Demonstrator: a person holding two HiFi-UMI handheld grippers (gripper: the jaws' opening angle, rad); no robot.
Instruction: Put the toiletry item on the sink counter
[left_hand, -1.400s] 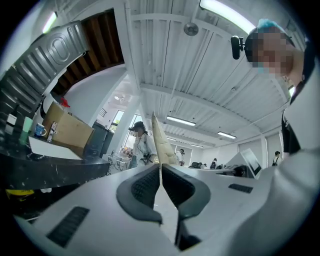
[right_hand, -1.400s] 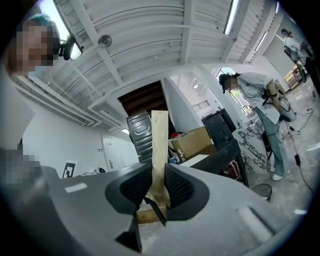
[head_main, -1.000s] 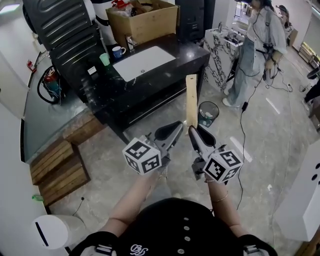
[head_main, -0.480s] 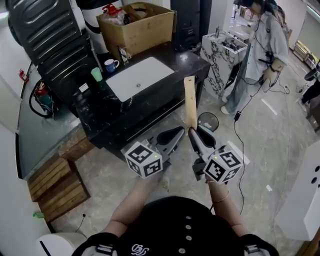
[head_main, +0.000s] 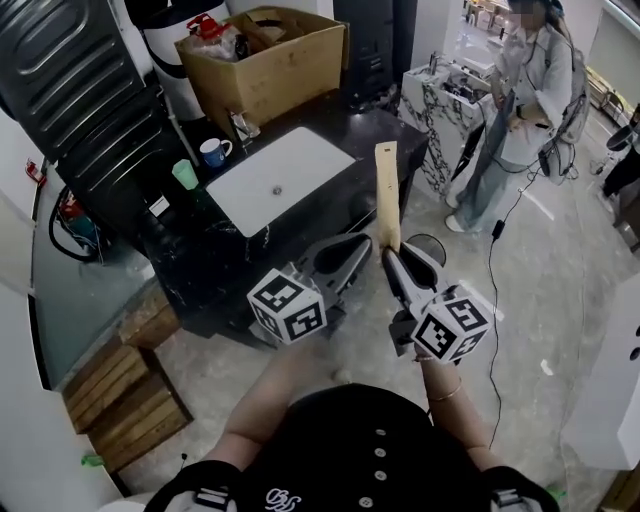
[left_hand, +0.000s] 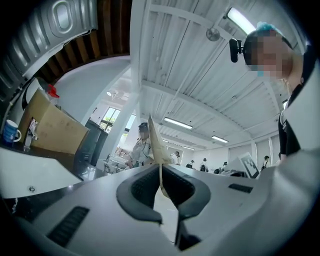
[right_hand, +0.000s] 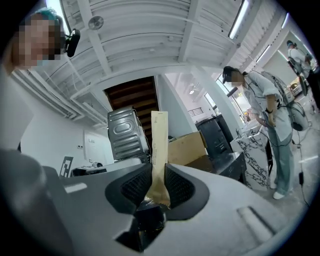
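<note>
From the head view, the toiletry item (head_main: 386, 195) stands up out of the tip of the right gripper (head_main: 388, 255). Its lower end is clenched between that gripper's jaws, and the rest rises in the air in front of the person, seen against the front corner of the black sink counter (head_main: 330, 205) and not lying on it. The left gripper (head_main: 366, 244) points in from the side, and its tip comes just beside the item's lower left edge. The item is a long, flat, tan strip like kraft paper, squared off and a little wider at the top. On the counter are a white basin (head_main: 275, 180), a blue mug (head_main: 212, 152), a green cup (head_main: 185, 175) and a cardboard box (head_main: 265, 60). Another person (head_main: 520, 110) stands off to the right.

In the left gripper view, the left gripper (left_hand: 161, 172) has its jaws drawn nearly together with only a narrow slit between the pads. The item (left_hand: 154, 147) shows mostly edge-on, its pale face widening above the jaws while a thin line of it runs down in the slit. Whether the pads press on it cannot be made out.

In the right gripper view, the right gripper (right_hand: 159, 172) is plainly grasping the item (right_hand: 159, 145). Both pads bear on its lower end, which is creased and a shade darker there. The strip stands upright and centred above the jaws, with a faint line of small print along its length.
</note>
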